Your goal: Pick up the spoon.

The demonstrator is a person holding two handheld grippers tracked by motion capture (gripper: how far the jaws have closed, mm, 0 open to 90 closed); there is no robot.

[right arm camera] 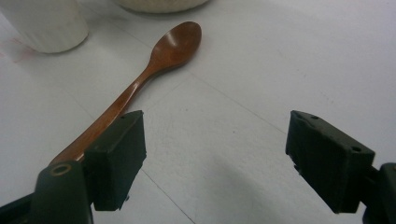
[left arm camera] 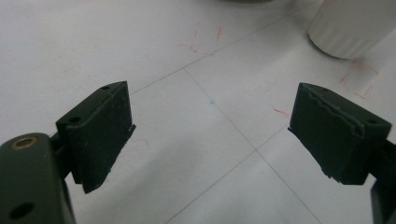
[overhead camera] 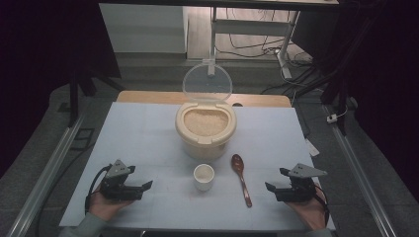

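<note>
A cream rice container (overhead camera: 205, 129) full of rice stands in the middle of the white table (overhead camera: 143, 128), its clear lid (overhead camera: 207, 82) tipped up behind it. In front of it sit a small white cup (overhead camera: 203, 177) and a brown wooden spoon (overhead camera: 241, 177). My left gripper (overhead camera: 146, 186) rests at the front left, open with nothing between its jaws; the left gripper view has the cup (left arm camera: 352, 25) at the upper right. My right gripper (overhead camera: 275, 181) is open at the front right. In the right gripper view the spoon (right arm camera: 154, 60) passes behind the left jaw, with the cup (right arm camera: 44, 23) beyond.
The table's front edge lies just below both hands. A wooden strip (overhead camera: 148, 97) borders the far edge. Metal rails (overhead camera: 47, 173) run along both sides of the table, and a desk frame with cables (overhead camera: 257, 39) stands on the floor beyond.
</note>
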